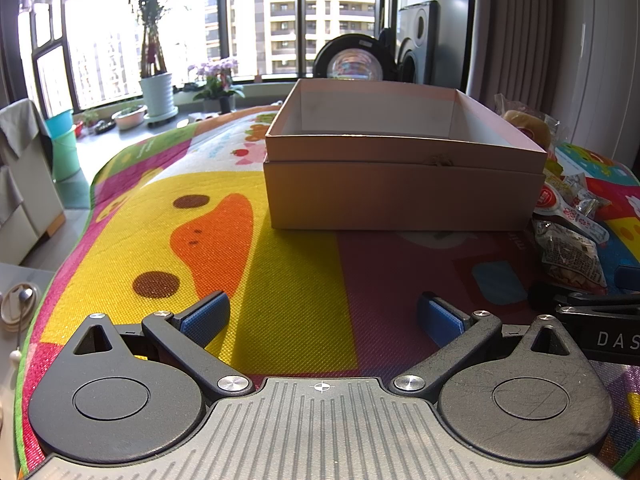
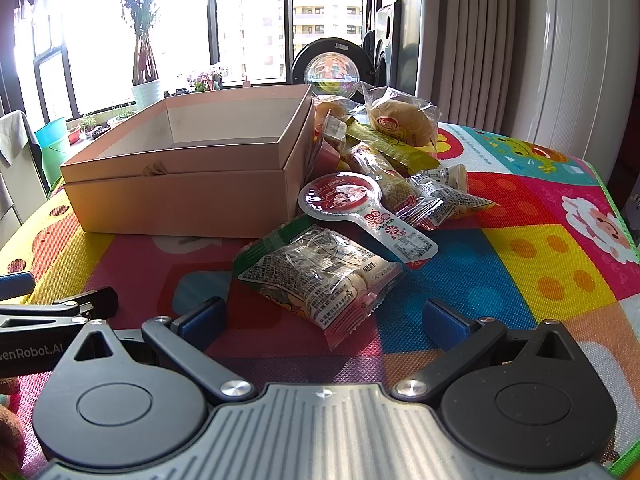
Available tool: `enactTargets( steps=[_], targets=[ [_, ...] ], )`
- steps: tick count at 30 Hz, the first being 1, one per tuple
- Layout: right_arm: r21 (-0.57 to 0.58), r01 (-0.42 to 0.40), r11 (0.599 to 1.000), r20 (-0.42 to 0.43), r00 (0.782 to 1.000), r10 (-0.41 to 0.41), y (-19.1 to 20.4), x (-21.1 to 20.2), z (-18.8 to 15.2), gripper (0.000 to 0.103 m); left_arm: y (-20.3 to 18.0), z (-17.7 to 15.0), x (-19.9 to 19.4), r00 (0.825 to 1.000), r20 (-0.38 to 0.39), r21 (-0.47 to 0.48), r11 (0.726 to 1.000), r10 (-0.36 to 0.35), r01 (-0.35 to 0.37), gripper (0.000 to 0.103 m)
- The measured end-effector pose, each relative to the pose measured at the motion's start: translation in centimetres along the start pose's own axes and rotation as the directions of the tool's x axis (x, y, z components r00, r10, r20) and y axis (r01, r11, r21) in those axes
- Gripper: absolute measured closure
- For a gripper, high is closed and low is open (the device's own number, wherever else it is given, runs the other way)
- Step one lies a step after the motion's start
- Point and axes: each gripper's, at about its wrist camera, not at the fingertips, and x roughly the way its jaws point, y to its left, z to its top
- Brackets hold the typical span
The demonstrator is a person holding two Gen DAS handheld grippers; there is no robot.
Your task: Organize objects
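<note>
An open pink cardboard box [image 1: 404, 184] [image 2: 188, 196] stands empty on the colourful play mat [image 1: 288, 280]. To its right lies a pile of wrapped snacks: a clear packet with a green edge [image 2: 320, 276] nearest me, a spoon-shaped red-and-white pack [image 2: 360, 210] behind it, and a wrapped bun [image 2: 402, 120] at the back. My left gripper [image 1: 324, 316] is open low over the mat in front of the box, nothing between its fingers. My right gripper [image 2: 324, 320] is open just short of the green-edged packet, whose near corner lies between the blue pads [image 2: 444, 326].
A glass sphere on a black ring stand [image 2: 330, 74] sits behind the box. Washing machines [image 1: 420, 40] and a curtain [image 2: 480, 40] are at the back right, plant pots [image 1: 158, 96] by the windows. The mat's left edge [image 1: 56, 280] drops off beside a grey chair.
</note>
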Motion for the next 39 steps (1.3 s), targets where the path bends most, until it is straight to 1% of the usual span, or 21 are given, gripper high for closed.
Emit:
enactTargets(
  steps=[16,21,27,31,32,34,36,37,39],
  targets=[
    [-0.003,-0.024,1.000,-0.015,1.000,0.024,-0.3,0.0,0.0,0.000,0.2,-0.1,-0.2,1.000,0.001,0.014,0.999,-0.029,0.029,0.000],
    [-0.007,-0.021,1.000,-0.027,0.999,0.021,-0.2,0.1,0.2,0.000,0.1,-0.2,-0.2,0.999,0.002,0.020,0.999,-0.039,0.039,0.000],
    [-0.003,-0.010,1.000,-0.014,1.000,0.010,0.0,0.0,0.0,0.000,0.1,-0.1,-0.3,0.998,0.001,0.033,0.998,-0.058,0.058,0.000],
    [-0.018,-0.027,0.999,-0.039,0.999,0.026,-0.2,0.1,0.3,0.000,0.2,-0.2,-0.3,0.997,0.003,0.038,0.996,-0.079,0.078,0.000],
    [-0.019,-0.033,0.999,-0.048,0.998,0.032,-0.3,0.1,0.4,0.000,0.2,-0.2,-0.3,0.996,0.005,0.044,0.995,-0.093,0.092,0.000],
    [-0.024,-0.034,0.999,-0.058,0.998,0.032,-0.3,0.1,0.5,0.000,0.5,-0.1,-0.4,0.982,0.000,0.098,0.978,-0.187,0.186,0.000],
    [-0.028,-0.030,0.999,-0.075,0.997,0.028,-0.1,0.2,0.7,0.000,0.9,0.7,-0.3,0.973,-0.009,0.096,0.968,-0.230,0.230,0.000],
    [-0.028,-0.029,0.999,-0.086,0.996,0.027,-0.1,0.3,0.9,0.000,1.2,1.5,-0.3,0.968,0.000,0.094,0.963,-0.253,0.251,0.000],
    [-0.028,-0.027,0.999,-0.112,0.993,0.023,0.0,0.4,1.2,0.000,2.1,3.5,-0.4,0.966,0.063,0.073,0.967,-0.250,0.245,0.001]
  ],
)
